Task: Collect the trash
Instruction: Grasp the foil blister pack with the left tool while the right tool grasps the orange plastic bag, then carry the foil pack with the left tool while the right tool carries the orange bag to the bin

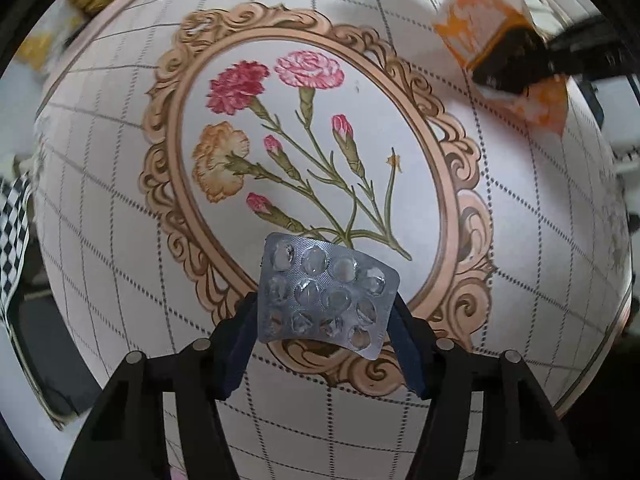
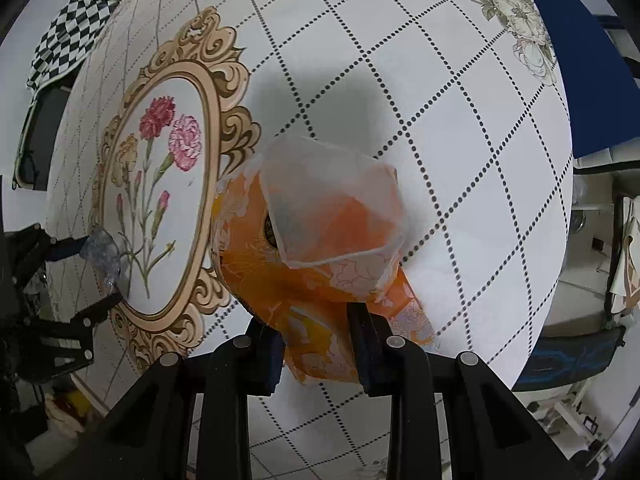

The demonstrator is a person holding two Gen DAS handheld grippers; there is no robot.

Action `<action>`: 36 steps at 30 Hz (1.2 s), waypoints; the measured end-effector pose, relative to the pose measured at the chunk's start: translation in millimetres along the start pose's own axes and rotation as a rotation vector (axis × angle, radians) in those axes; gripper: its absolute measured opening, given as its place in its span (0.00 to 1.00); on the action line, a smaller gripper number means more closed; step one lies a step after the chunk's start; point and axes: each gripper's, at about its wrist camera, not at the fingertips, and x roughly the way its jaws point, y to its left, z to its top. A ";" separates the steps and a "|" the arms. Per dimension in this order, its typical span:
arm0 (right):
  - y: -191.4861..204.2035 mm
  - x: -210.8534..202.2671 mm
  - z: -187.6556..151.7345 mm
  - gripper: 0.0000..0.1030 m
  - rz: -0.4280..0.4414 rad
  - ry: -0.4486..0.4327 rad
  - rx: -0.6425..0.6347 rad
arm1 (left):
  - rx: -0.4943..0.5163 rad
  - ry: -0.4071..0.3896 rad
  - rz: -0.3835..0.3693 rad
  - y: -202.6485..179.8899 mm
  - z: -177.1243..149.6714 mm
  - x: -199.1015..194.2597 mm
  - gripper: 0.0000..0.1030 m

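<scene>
left tongs (image 1: pixel 326 320) clamp dimpled foil blister pack (image 1: pixel 326 292) | right tongs (image 2: pixel 316 344) pinch crumpled orange wrapper (image 2: pixel 320 248)

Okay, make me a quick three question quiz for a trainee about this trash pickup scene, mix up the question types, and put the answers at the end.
1. True or false: the right gripper holds the blister pack.
2. What does the left gripper hold? A) a spoon B) the blister pack C) a cup
3. What colour is the wrapper in the right gripper?

Key: 1 false; 2 B; 3 orange, with white parts.
</scene>
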 end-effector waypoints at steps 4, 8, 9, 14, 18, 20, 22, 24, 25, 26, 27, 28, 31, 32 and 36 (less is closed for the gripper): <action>6.6 -10.4 -26.4 0.28 0.030 -0.041 0.036 | -0.140 -0.059 0.001 12.4 -39.5 -18.4 0.57; 19.4 -23.4 -60.2 0.28 0.040 -0.102 0.065 | -0.343 -0.094 -0.008 11.6 -71.2 -38.7 0.57; 22.0 -26.7 -65.1 0.28 0.043 -0.114 0.075 | -0.378 -0.104 -0.010 12.8 -79.3 -44.1 0.57; 40.0 -44.2 -121.1 0.28 0.074 -0.175 0.155 | -0.523 -0.159 0.015 -9.1 -117.5 -77.8 0.57; 63.1 -57.7 -176.9 0.28 0.075 -0.210 0.192 | -0.572 -0.224 0.008 -24.5 -152.7 -88.9 0.57; 72.9 -64.5 -207.9 0.28 0.062 -0.234 0.200 | -0.578 -0.263 -0.001 -33.4 -175.7 -94.9 0.57; 84.2 -72.8 -241.2 0.27 0.048 -0.260 0.214 | -0.566 -0.299 -0.011 -46.8 -207.0 -104.8 0.57; 99.6 -81.5 -281.8 0.27 0.039 -0.290 0.242 | -0.545 -0.321 -0.016 -54.5 -232.2 -110.5 0.57; 108.7 -86.0 -305.8 0.27 0.033 -0.309 0.261 | -0.533 -0.337 -0.023 -60.1 -248.2 -114.5 0.57; 114.4 -88.8 -322.4 0.27 0.036 -0.318 0.273 | -0.522 -0.347 -0.029 -64.0 -261.0 -119.2 0.57; 124.1 -91.3 -347.2 0.27 0.039 -0.330 0.293 | -0.512 -0.350 -0.034 -69.0 -274.6 -122.3 0.57; 132.8 -92.6 -373.0 0.27 0.041 -0.337 0.315 | -0.503 -0.353 -0.047 -73.0 -288.6 -123.7 0.57; 154.5 -89.6 -441.4 0.27 0.078 -0.327 0.358 | -0.482 -0.347 -0.083 -87.1 -325.2 -124.1 0.57; 162.2 -86.0 -463.1 0.27 0.085 -0.320 0.366 | -0.479 -0.336 -0.098 -91.5 -336.3 -120.7 0.57; 184.0 -49.6 -539.7 0.27 0.131 -0.245 0.401 | -0.498 -0.249 -0.188 -109.9 -387.5 -90.2 0.57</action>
